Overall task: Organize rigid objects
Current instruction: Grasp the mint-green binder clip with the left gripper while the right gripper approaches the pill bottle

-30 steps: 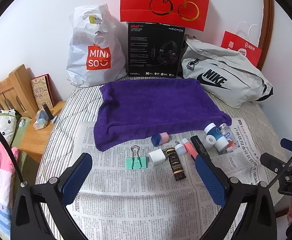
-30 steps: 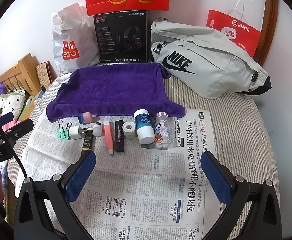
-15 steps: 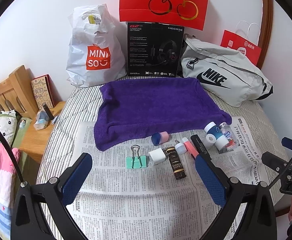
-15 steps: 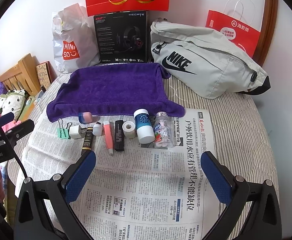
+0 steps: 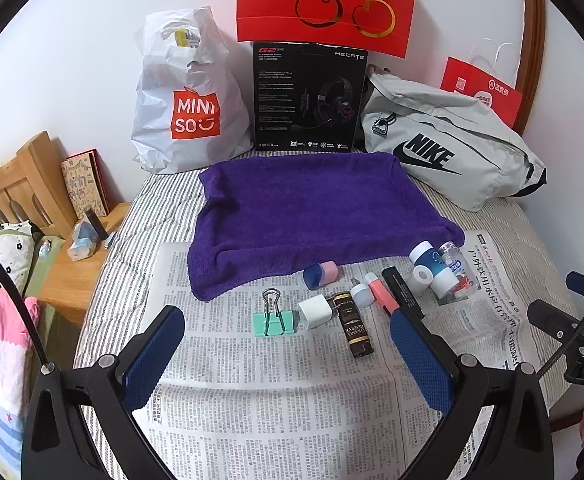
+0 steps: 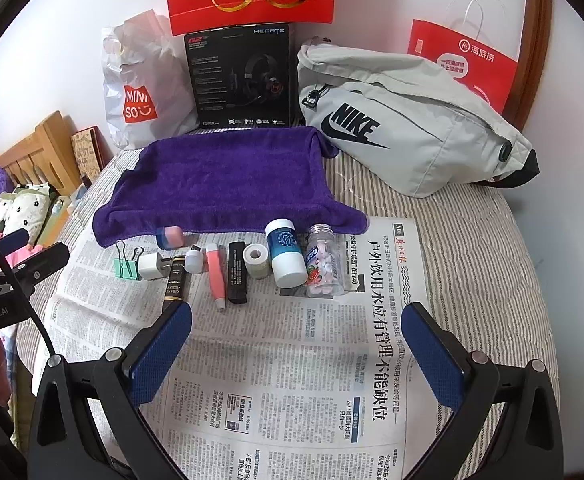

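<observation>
Right wrist view shows the right gripper (image 6: 298, 344) spread wide, holding nothing, above the newspaper (image 6: 292, 360). At 12 o'clock from it lies a row of small things. The clear bottle (image 6: 326, 262) lies on its side with pink and white tablets inside. Touching it at 9 o'clock stands the blue and white bottle (image 6: 285, 254), closed by its cap; its content is hidden. Then come the tape roll (image 6: 256, 260), the black stick (image 6: 237, 272), the pink marker (image 6: 215, 274) and the green binder clip (image 6: 125, 266). The purple towel (image 6: 227, 184) is at 12 o'clock behind the row. In the left wrist view the left gripper (image 5: 287, 350) is also wide and empty, with the binder clip at its 12 o'clock.
</observation>
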`<control>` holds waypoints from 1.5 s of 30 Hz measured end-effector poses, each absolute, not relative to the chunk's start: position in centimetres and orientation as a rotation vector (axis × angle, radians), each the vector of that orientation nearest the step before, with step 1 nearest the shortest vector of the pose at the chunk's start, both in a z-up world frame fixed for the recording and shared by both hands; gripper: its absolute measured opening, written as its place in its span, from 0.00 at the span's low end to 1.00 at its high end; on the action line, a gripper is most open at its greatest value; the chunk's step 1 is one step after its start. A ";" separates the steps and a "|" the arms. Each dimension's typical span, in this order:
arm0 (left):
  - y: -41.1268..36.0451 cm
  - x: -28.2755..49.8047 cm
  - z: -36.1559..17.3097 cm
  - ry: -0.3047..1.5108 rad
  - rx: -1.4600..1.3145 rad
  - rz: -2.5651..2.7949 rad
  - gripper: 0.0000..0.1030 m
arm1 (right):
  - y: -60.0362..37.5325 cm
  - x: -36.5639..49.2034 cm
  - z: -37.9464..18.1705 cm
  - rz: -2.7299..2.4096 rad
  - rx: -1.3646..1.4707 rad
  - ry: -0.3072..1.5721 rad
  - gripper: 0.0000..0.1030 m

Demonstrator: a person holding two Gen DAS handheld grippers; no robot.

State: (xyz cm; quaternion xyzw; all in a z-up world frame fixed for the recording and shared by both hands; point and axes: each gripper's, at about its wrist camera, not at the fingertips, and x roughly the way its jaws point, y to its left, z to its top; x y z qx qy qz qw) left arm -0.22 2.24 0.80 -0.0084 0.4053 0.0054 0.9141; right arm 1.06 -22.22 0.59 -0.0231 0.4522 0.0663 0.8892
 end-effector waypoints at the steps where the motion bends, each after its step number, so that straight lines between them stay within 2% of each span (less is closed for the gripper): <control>1: 2.3 -0.2 0.8 0.831 -0.019 0.011 1.00 | -22.2 1.1 0.6 0.137 -0.050 0.940 1.00; 14: 2.7 0.7 0.1 0.848 -0.028 0.009 1.00 | -22.4 1.4 0.4 0.131 -0.060 0.941 1.00; 30: 6.7 4.7 -7.5 0.965 -0.078 0.083 1.00 | -24.5 2.8 -1.6 0.138 -0.022 0.970 1.00; 37: 5.6 6.4 -10.9 1.031 -0.044 0.068 1.00 | -24.7 3.8 -3.5 0.145 -0.013 1.013 1.00; 45: 5.5 7.8 -12.3 1.044 -0.101 0.089 1.00 | -24.6 5.0 -5.7 0.143 -0.021 1.070 1.00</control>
